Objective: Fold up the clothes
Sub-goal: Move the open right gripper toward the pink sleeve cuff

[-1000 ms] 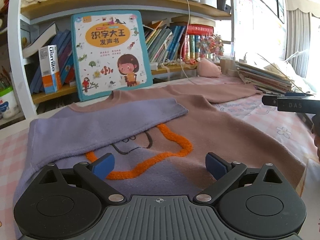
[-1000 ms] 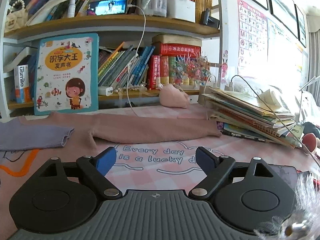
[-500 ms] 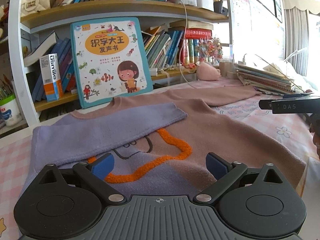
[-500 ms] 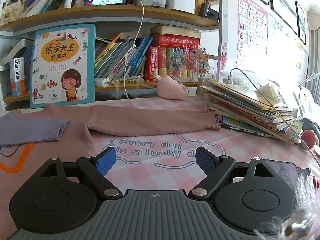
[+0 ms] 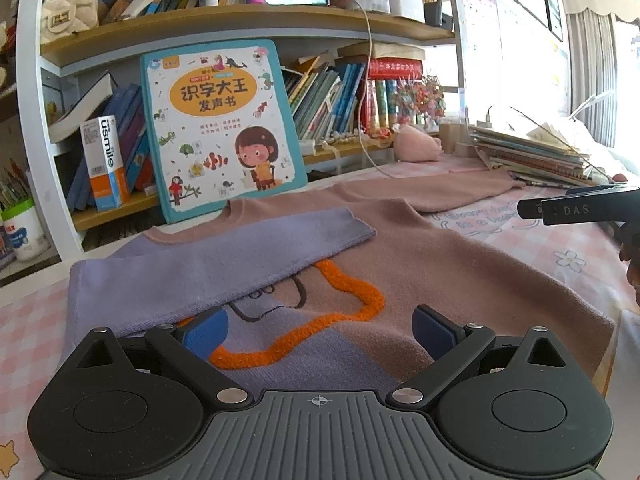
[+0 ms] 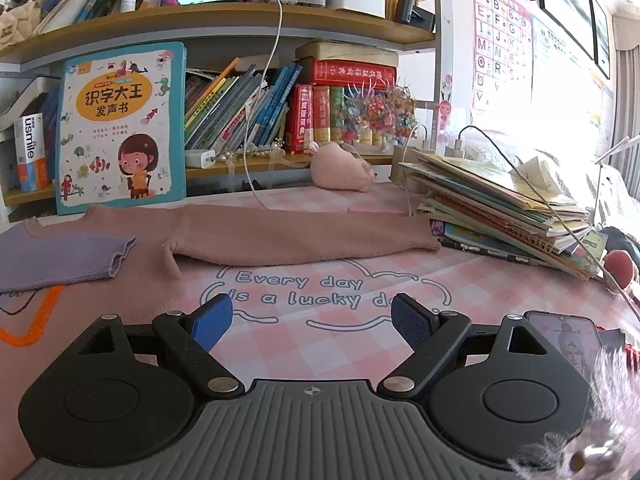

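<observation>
Since a second ago: both hands in place, views tip slightly, sweater (image 5: 460, 272) unmoved. My left gripper (image 5: 320, 330) wide, empty, over sweater front; purple sleeve (image 5: 224, 256) folded across chest just ahead. My right gripper (image 6: 312, 320) wide, empty, over bare pink tablecloth (image 6: 320, 344); pink sleeve (image 6: 304, 240) outstretched ahead, cuff near book stack (image 6: 504, 208). Free cloth between.

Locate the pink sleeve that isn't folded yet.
In the right wrist view the pink sleeve lies flat and stretched out across the checked tablecloth, its cuff ending just short of the stack of books on the right, beyond the open right gripper.
</observation>
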The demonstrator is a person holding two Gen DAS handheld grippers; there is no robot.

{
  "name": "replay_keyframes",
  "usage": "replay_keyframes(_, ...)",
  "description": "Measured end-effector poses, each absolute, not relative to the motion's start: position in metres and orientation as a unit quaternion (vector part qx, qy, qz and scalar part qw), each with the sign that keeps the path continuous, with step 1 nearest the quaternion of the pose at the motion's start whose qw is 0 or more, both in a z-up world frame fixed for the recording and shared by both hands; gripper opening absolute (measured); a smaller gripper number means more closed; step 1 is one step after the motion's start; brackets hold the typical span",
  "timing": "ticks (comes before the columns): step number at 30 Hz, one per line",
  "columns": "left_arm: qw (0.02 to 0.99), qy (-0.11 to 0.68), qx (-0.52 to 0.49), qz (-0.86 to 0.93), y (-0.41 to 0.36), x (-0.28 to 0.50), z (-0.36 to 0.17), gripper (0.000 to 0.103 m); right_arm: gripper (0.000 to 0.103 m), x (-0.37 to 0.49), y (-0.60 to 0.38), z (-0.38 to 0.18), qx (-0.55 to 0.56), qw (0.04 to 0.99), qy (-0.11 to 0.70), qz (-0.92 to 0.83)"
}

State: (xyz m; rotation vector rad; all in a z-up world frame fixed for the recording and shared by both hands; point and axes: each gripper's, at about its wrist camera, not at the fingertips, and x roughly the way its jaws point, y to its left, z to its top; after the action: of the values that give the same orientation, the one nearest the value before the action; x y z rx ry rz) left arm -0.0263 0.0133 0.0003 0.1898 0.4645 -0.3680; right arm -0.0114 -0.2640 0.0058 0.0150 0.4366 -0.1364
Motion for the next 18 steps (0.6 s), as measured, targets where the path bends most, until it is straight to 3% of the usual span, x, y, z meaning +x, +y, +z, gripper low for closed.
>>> replay_keyframes(18, 0.951, 0.229, 0.096, -0.182, 0.0132, -0.0256, 0.0003, 0.101, 0.088, -0.0125, -0.2674, 0.0060, 0.014, 0.974, 0.214, -0.076)
